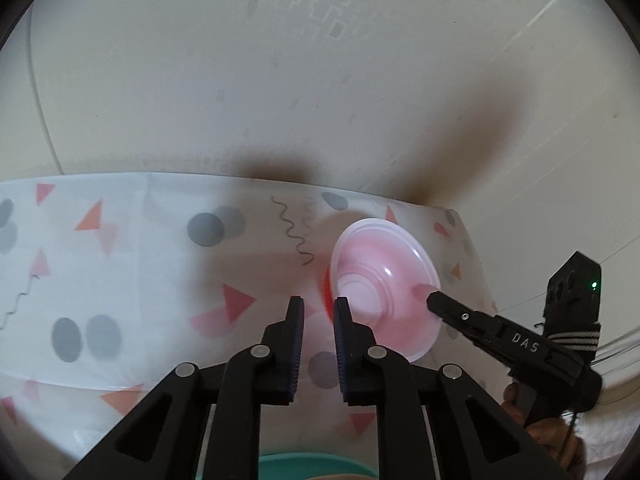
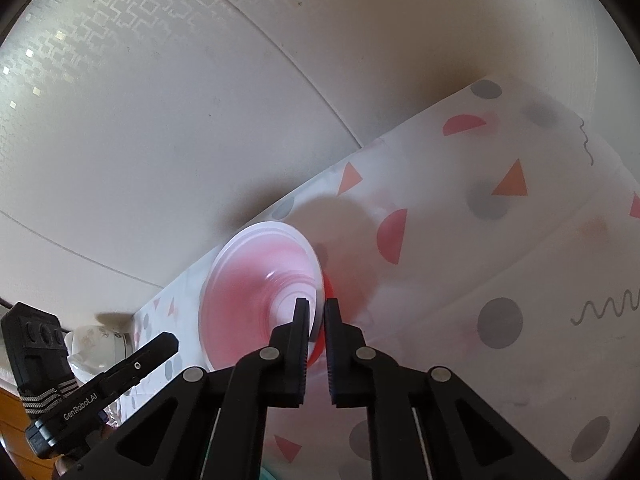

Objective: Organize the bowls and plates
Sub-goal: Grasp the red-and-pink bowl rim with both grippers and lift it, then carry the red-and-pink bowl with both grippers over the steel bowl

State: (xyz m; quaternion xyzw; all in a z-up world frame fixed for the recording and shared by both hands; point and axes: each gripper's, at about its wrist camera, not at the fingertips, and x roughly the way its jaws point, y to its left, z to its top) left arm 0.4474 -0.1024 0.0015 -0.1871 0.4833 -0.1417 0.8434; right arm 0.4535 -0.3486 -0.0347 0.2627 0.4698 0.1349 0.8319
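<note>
In the left wrist view, the left gripper (image 1: 319,309) is seen at the bottom centre, its jaws drawn nearly together with only bare tablecloth showing in the narrow gap; nothing is held between them. A teal rim (image 1: 316,465) is glimpsed at the very bottom edge, below the fingers. Just right of the left gripper's tips, a translucent white plate (image 1: 386,286) is seen tilted up on edge, its underside rings turned toward the camera, with a red dish (image 1: 327,300) showing behind its left rim. At the right of that frame, the right gripper (image 1: 434,302) is seen reaching in and meeting the plate's right rim.

In the right wrist view, the right gripper (image 2: 317,312) is found at lower centre, its jaws closed on the edge of the plate (image 2: 260,292), which is blurred. The left gripper (image 2: 170,342) is seen at lower left, apart from the plate.

Beyond, a tablecloth (image 1: 120,264) printed with triangles, dots and squiggles is spread, and a pale wall (image 1: 280,80) stands behind it.
</note>
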